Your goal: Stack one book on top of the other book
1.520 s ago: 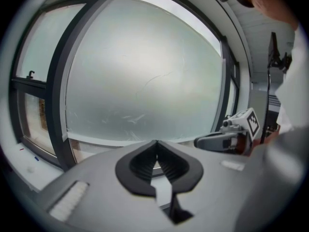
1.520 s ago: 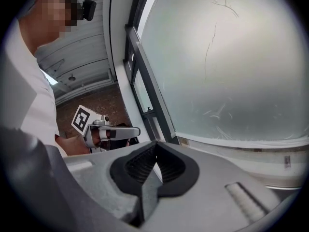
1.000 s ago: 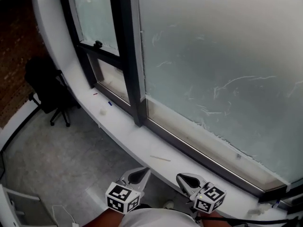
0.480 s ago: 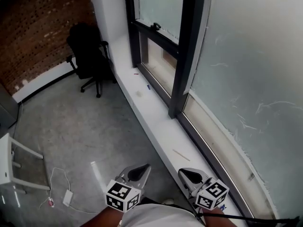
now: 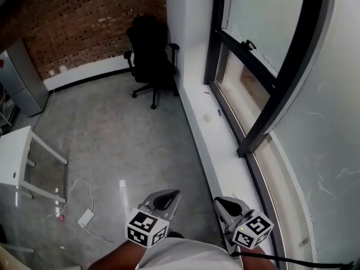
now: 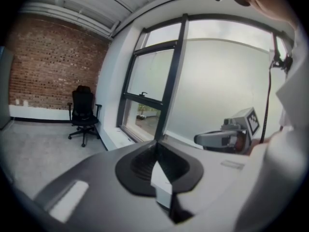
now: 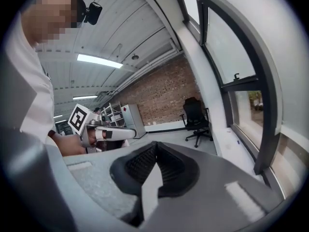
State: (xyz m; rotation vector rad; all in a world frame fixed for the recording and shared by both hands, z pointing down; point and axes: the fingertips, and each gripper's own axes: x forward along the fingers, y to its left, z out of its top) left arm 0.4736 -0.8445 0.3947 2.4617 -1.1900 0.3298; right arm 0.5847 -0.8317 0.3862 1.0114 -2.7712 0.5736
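No book shows in any view. My left gripper (image 5: 164, 198) and right gripper (image 5: 225, 205) are held side by side at the bottom of the head view, above the grey floor and close to the person's body. Both are shut with nothing between the jaws. In the left gripper view the left gripper (image 6: 155, 146) has its dark pads meeting, and the right gripper (image 6: 227, 138) shows off to the right. In the right gripper view the right gripper (image 7: 154, 150) has its pads pressed together too, with the left gripper (image 7: 104, 132) at the left.
A black office chair (image 5: 151, 55) stands by the brick wall. A white window sill (image 5: 209, 134) runs under the dark-framed window at the right. A white table (image 5: 14, 159) is at the left, a grey cabinet (image 5: 22, 77) behind it. A cable with an adapter (image 5: 85, 217) lies on the floor.
The view has swung left: the window slid to the right edge, while the chair, open floor, white table and cabinet came into sight. Both grippers kept their place and stayed shut.
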